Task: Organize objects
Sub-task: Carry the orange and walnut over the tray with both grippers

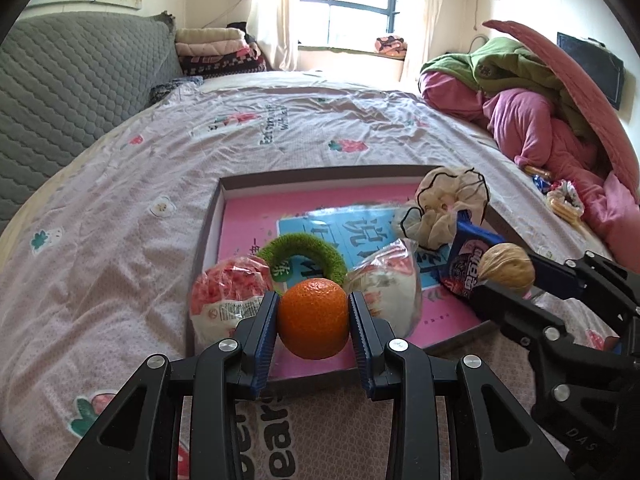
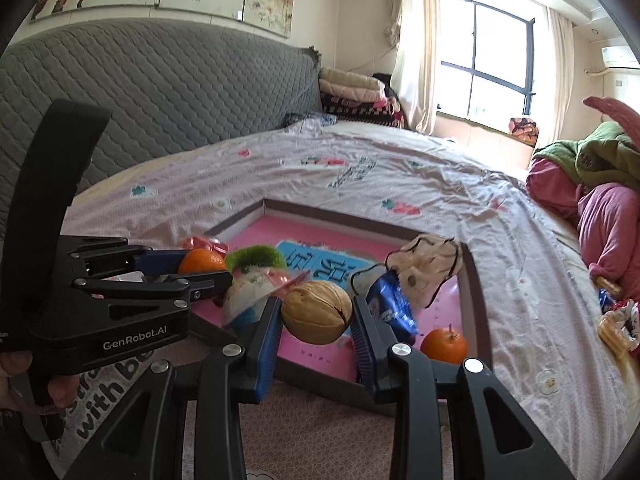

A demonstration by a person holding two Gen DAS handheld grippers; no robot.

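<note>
Left tool [image 1: 314, 312]: pinching an orange [image 1: 313, 318], held above the tray's near edge.
Right tool [image 2: 316, 314]: pinching a walnut [image 2: 316, 312] over the tray.
Tray [image 1: 320, 174]: on the bed [image 1: 120, 220], holding a green ring [image 1: 302, 254], wrapped snacks, a second orange [image 2: 443, 345].

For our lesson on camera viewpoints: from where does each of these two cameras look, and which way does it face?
Left wrist: sits behind the left claw, facing the shallow pink-lined box on the bed; its claw grips a round orange tangerine.
Right wrist: sits behind the right claw, facing the same box; its claw grips a tan walnut, fingertips at left.
Shared: box, tangerine, walnut, both claws.
</note>
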